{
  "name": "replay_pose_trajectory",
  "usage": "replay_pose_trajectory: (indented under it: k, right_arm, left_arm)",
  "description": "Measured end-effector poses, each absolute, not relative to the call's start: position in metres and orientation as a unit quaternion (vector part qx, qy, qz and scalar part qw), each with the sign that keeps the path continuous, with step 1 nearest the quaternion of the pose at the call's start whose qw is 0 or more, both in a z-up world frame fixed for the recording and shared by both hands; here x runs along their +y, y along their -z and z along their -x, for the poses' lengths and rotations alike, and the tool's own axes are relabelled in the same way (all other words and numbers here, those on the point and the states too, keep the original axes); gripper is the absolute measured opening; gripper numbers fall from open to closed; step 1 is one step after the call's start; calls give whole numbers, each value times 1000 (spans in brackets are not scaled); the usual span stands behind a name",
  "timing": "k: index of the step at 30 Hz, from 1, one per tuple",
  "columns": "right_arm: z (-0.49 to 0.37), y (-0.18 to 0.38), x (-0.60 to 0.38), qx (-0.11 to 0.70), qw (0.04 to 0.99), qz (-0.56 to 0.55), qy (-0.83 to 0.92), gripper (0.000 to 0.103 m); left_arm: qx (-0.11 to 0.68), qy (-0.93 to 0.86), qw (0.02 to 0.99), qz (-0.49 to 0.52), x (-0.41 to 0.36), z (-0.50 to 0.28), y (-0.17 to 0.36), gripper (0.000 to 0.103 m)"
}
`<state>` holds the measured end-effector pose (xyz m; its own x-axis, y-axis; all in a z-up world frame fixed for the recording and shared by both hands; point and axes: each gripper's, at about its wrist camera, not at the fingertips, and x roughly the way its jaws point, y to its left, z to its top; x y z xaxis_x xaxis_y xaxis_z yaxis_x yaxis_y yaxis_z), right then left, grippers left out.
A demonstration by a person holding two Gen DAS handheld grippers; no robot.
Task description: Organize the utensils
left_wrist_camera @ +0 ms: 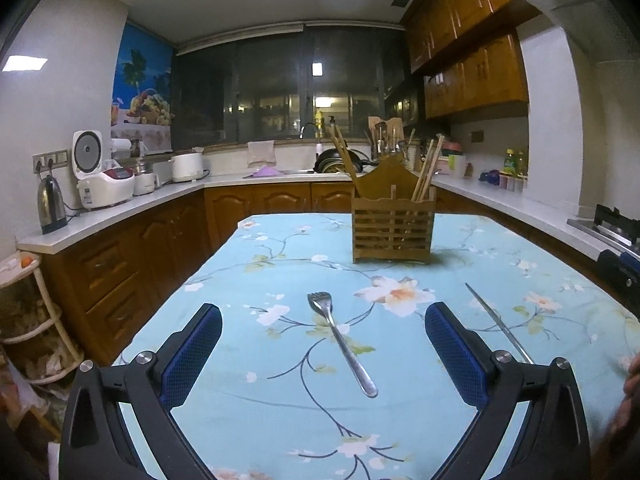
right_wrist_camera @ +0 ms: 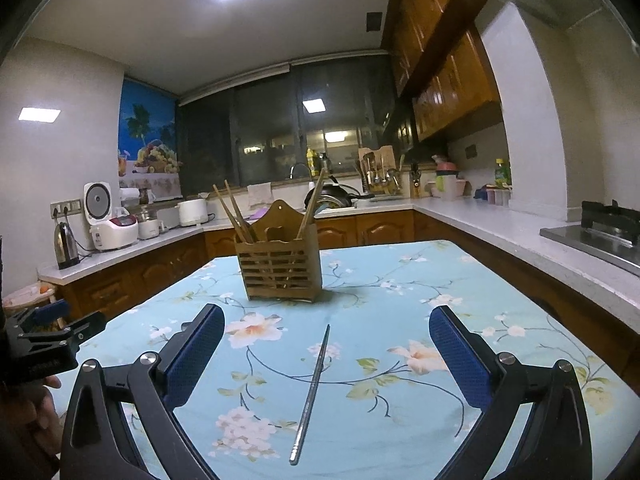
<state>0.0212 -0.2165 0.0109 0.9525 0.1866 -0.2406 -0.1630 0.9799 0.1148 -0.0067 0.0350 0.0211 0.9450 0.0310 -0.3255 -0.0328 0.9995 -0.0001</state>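
A metal fork lies on the floral tablecloth, tines away from me, between the wide-open fingers of my left gripper. A metal chopstick lies to its right. In the right wrist view the same chopstick lies between the open fingers of my right gripper. A wooden slatted utensil holder with several wooden chopsticks stands farther back on the table; it also shows in the right wrist view. Both grippers are empty. The left gripper shows at the left edge of the right wrist view.
Kitchen counters surround the table on three sides. A kettle, rice cookers and a sink with pans are at the back. A stove is on the right. A wicker shelf stands left.
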Motion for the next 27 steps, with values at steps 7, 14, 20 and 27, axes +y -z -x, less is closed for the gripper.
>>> replay_pose_trajectory:
  k: [7, 14, 20, 27]
  right_arm:
    - [-21, -9, -221, 123, 987, -52, -86, 103]
    - [-17, -12, -220, 113, 989, -40, -83, 103]
    - [-17, -14, -217, 111, 989, -34, -87, 103]
    - [-16, -16, -213, 104, 990, -24, -90, 103]
  left_arm:
    - [168, -19, 986, 3, 39, 4, -18, 102]
    - [169, -18, 985, 5, 39, 4, -18, 102]
    - [167, -14, 986, 7, 39, 7, -18, 102]
    - [161, -6, 987, 0, 29, 11, -20, 102]
